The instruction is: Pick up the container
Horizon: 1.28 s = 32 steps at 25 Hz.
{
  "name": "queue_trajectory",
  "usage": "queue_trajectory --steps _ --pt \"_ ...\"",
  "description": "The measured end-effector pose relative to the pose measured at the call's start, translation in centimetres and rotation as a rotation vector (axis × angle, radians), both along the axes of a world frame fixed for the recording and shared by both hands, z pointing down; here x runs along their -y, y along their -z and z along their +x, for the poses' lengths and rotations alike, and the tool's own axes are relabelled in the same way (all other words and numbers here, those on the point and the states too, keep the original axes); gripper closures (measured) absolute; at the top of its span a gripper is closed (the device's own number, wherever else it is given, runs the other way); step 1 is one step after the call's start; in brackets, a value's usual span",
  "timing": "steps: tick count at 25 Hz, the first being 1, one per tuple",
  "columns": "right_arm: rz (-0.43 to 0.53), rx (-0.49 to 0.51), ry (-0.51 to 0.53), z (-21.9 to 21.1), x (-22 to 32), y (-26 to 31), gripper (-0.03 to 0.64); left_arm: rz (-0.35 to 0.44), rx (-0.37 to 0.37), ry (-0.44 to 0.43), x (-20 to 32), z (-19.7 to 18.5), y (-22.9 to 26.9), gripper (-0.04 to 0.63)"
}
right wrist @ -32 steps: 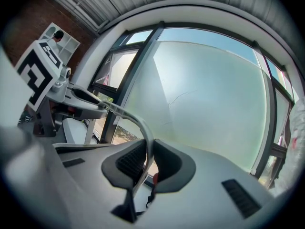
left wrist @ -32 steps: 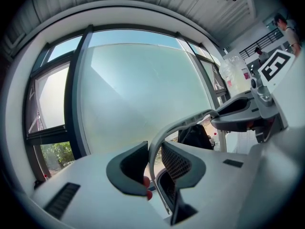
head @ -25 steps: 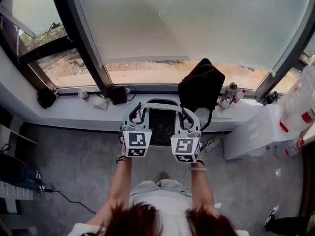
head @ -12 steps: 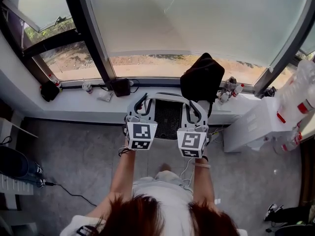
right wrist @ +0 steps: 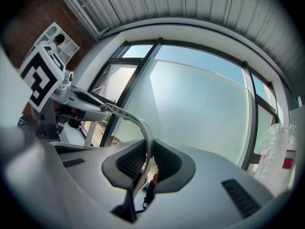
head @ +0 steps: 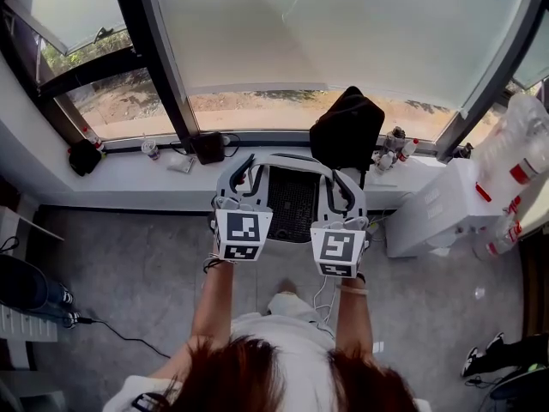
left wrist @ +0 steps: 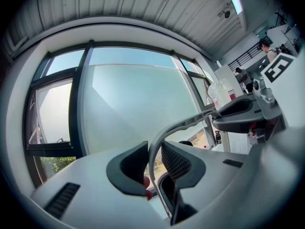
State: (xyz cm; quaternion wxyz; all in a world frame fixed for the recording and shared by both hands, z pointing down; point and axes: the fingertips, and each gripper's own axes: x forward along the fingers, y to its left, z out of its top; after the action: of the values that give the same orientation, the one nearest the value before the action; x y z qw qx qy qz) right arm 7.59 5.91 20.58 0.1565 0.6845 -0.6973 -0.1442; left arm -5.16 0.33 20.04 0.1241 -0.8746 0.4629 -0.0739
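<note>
Our left gripper (head: 239, 185) clamped on the left rim of the white-framed mesh container (head: 292, 201), our right gripper (head: 344, 197) clamped on its right rim, container held mid-frame, near the windowsill (head: 129, 184) and black bag (head: 347, 131).

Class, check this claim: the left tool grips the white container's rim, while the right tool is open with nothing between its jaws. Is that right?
Not quite. The right tool is also closed on the rim of the container, as the right gripper view shows. The left tool grips it as stated.
</note>
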Motion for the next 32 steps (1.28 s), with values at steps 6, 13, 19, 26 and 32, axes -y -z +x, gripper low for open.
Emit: queue_trajectory --steps 6,13,19,26,32 --pt "0.045 0.003 0.012 -1.3 -2.6 2.2 0.552 0.021 -0.011 -0.003 -2.7 -1.2 2.2 0.502" --pt "0.068 0.018 0.023 -2.9 -6.1 3.4 0.552 0.036 -0.005 -0.009 -6.1 -2.7 3.6 0.502" --pt "0.073 0.03 0.029 -3.9 -8.7 3.9 0.552 0.034 0.006 -0.029 -9.2 -3.9 4.0 0.5" --pt "0.097 0.034 0.03 -4.7 -11.0 4.9 0.552 0.05 0.003 -0.037 -12.1 -5.0 4.8 0.502" --pt "0.109 0.039 0.038 -5.5 -12.5 5.6 0.552 0.061 -0.002 -0.03 -13.7 -5.8 5.6 0.502"
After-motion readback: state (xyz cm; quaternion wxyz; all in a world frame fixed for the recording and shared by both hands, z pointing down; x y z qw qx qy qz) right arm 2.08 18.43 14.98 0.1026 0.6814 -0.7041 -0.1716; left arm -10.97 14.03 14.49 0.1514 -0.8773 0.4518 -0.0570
